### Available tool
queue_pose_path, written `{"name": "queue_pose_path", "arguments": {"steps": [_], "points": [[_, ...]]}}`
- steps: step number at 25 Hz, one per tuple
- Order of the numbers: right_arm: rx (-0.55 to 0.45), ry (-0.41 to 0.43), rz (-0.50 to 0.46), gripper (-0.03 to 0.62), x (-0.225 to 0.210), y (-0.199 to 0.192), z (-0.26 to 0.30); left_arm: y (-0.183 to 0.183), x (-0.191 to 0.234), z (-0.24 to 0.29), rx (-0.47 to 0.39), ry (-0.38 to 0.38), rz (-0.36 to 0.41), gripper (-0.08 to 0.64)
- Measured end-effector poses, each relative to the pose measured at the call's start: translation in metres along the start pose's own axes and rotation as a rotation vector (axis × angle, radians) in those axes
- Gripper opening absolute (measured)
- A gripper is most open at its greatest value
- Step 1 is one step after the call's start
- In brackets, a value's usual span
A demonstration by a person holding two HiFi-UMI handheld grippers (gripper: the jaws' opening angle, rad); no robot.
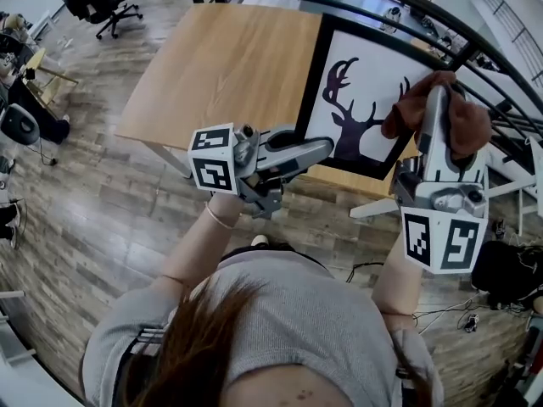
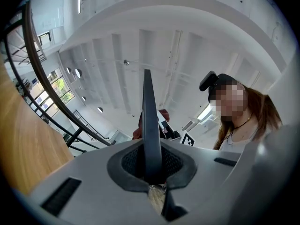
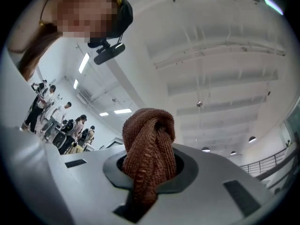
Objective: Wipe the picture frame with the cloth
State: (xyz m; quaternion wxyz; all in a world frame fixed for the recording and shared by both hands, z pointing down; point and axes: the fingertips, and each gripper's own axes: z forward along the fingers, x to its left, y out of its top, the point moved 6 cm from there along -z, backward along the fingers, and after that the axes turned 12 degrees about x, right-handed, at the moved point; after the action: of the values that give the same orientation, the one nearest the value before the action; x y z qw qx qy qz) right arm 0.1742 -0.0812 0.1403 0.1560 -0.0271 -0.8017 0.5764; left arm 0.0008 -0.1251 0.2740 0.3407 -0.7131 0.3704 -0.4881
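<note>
The picture frame (image 1: 310,75) has a black border and a white print of a dark deer silhouette, and it stands tilted over the right part of the wooden table (image 1: 221,66). My left gripper (image 1: 318,151) is shut on its lower left edge. In the left gripper view that edge (image 2: 149,121) runs up as a thin dark blade from between the jaws. My right gripper (image 1: 437,96) is shut on a bunched brown cloth (image 1: 471,121), which lies against the frame's upper right corner. The cloth (image 3: 149,149) bulges out of the jaws in the right gripper view.
A black curved railing (image 1: 407,11) runs behind the table and the frame. An office chair (image 1: 97,2) stands at the far left on the wood floor. Cables lie on the floor at lower right (image 1: 441,312). The table's left half is bare wood.
</note>
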Motion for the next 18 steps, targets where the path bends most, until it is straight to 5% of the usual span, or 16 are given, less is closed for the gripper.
{"name": "queue_pose_path", "arguments": {"steps": [18], "points": [[0.226,0.153,0.035,0.074,0.026,-0.068,-0.04,-0.004,0.001,0.002,-0.054,0.064,0.02,0.028]]}}
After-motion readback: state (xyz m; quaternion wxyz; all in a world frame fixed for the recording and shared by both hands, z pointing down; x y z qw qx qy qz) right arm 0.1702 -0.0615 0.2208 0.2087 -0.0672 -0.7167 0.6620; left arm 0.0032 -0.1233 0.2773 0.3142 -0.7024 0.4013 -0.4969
